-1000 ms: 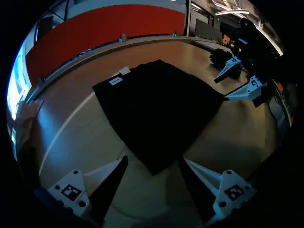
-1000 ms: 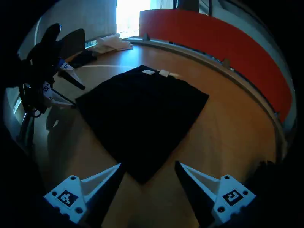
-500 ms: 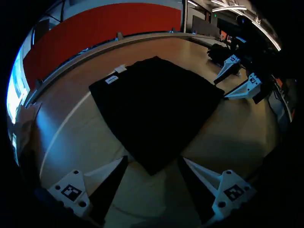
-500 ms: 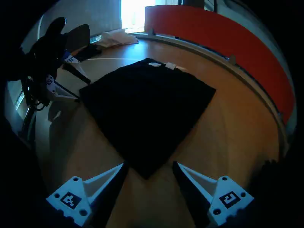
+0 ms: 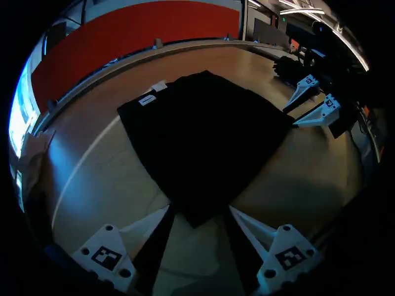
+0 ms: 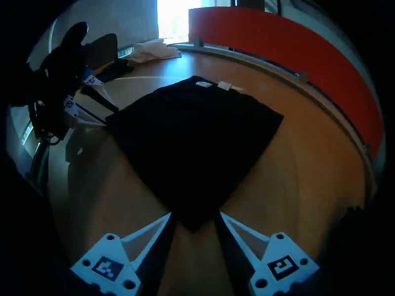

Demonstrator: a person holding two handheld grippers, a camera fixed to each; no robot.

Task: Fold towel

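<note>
**Bracketing two corners of the towel**

Lying flat and unfolded, the black rectangular cloth towel [image 5: 207, 143] [image 6: 197, 143] sits in the middle of the light wooden table [image 5: 306, 167] [image 6: 296, 163], turned so that one corner points at each of your cameras. Two white sewn-in labels [image 5: 147, 100] [image 6: 203, 84] mark its far edge.

In the left gripper view, your left gripper [image 5: 199, 208] is down at the tabletop with the nearest corner between its fingers. The fingers stand apart with a narrow gap, their tips just at the two edges of that corner; no pinch shows. In the right gripper view, your right gripper [image 6: 193, 214] matches it at the neighbouring corner: fingers parted, the cloth's point lying between them.

Each tool also shows from the other side. The right gripper [image 5: 289, 117] meets the towel's right-hand corner in the left gripper view, and the left gripper [image 6: 111, 118] meets the left-hand corner in the right gripper view.

Beyond the table's curved edge runs a red wall panel [image 5: 138, 29] [image 6: 296, 44]. A pale crumpled cloth [image 6: 150, 49] rests near the bright window.
</note>
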